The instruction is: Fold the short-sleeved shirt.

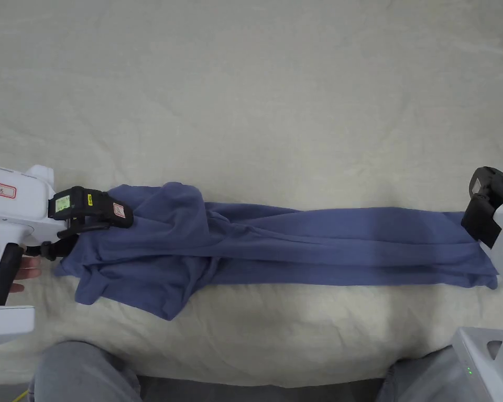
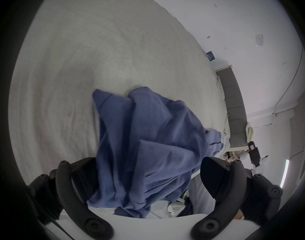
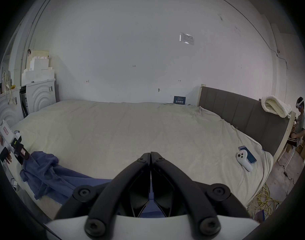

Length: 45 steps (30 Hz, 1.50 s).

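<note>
Hand-held gripper (image 3: 150, 159), controller (image 3: 244, 159) far right on bed (image 3: 131, 131)

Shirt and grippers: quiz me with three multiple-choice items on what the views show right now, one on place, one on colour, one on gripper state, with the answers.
1. Where does the shirt lie?
A. stretched across the near edge of the bed
B. draped over the headboard
C. on the floor

2. What colour is the shirt?
A. white
B. blue
C. red

3. How do the jaws of the left gripper stand?
A. wide apart, with cloth between them
B. pressed together on nothing
C. shut on a phone

Answers:
1 A: the head view shows it pulled long from left to right along the bed's near edge.
2 B: it is blue in all three views.
3 A: the left gripper view shows the jaws spread with shirt cloth in the gap, while the right gripper has its jaws together.
</note>
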{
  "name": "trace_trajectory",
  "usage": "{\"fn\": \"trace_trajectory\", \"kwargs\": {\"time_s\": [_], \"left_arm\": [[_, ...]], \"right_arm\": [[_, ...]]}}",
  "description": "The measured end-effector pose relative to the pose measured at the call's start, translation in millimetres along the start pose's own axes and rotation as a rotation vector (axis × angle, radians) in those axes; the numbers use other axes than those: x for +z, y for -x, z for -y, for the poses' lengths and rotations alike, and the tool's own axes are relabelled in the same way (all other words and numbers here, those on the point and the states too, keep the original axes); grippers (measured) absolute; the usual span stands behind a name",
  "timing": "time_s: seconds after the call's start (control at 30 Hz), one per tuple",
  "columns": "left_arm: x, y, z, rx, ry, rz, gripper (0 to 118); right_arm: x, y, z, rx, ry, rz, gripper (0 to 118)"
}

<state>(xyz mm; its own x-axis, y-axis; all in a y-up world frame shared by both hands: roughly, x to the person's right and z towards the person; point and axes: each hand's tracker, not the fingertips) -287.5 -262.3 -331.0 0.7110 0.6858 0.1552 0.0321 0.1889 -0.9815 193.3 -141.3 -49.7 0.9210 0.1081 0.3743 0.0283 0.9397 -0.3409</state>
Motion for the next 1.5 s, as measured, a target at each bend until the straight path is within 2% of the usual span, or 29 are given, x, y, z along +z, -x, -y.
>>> {"fn": "trace_trajectory", "kwargs": {"time_s": [0.17,0.23,0.27,0.3,0.33,0.37,0.4,0.5,0.57,0.67,0.8,1.03,1.2,1.5], "left_arm": [[-8.1,-5.6,2.7,0.039,-0.005,0.068,116],[-11.5,-10.8,4.9,0.020,0.009,0.041,106],[-11.4,-12.5,5.6,0.013,0.010,0.024,93],[-10.0,-13.6,6.1,0.006,0.000,0.002,64],[-7.8,-14.3,6.4,0.001,-0.015,-0.026,31],[-6.2,-15.0,7.2,0.000,-0.040,-0.072,14],[-6.1,-14.8,8.0,-0.002,-0.061,-0.103,13],[-5.7,-22.4,15.9,0.018,-0.069,-0.064,9],[-6.8,-35.8,20.0,-0.004,-0.083,-0.149,7],[-2.0,-51.3,22.9,0.011,-0.103,-0.165,6],[15.3,-78.4,28.2,-0.006,-0.153,-0.170,6],[24.3,-154.8,34.3,-0.120,-0.175,-0.181,6],[6.6,-215.2,40.2,-0.279,-0.127,-0.206,6],[-79.3,-285.4,47.8,-0.350,-0.017,-0.167,6]], "right_arm": [[-0.7,-0.8,2.1,-0.003,0.003,0.003,0],[-1.2,-0.7,3.1,-0.003,0.008,0.001,0],[-1.3,-0.6,3.7,-0.004,0.010,-0.001,0],[-1.4,-0.7,4.5,-0.004,0.010,-0.003,0],[-1.5,-0.6,5.2,-0.003,0.011,-0.004,0],[-1.9,-0.5,5.9,-0.004,0.013,-0.006,0],[-2.2,-0.5,6.5,-0.006,0.015,-0.009,0],[-2.9,-1.0,8.2,-0.005,0.020,-0.014,0],[-3.1,-0.7,9.8,0.000,0.022,-0.016,0],[-2.0,-0.7,9.7,0.009,0.016,-0.019,0],[0.7,-4.0,8.0,-0.017,-0.010,-0.014,0],[6.4,-18.3,4.8,-0.053,-0.043,-0.007,0],[14.7,-31.6,2.7,-0.080,-0.067,0.002,0],[27.7,-62.8,5.5,-0.128,-0.097,0.044,0]]}}
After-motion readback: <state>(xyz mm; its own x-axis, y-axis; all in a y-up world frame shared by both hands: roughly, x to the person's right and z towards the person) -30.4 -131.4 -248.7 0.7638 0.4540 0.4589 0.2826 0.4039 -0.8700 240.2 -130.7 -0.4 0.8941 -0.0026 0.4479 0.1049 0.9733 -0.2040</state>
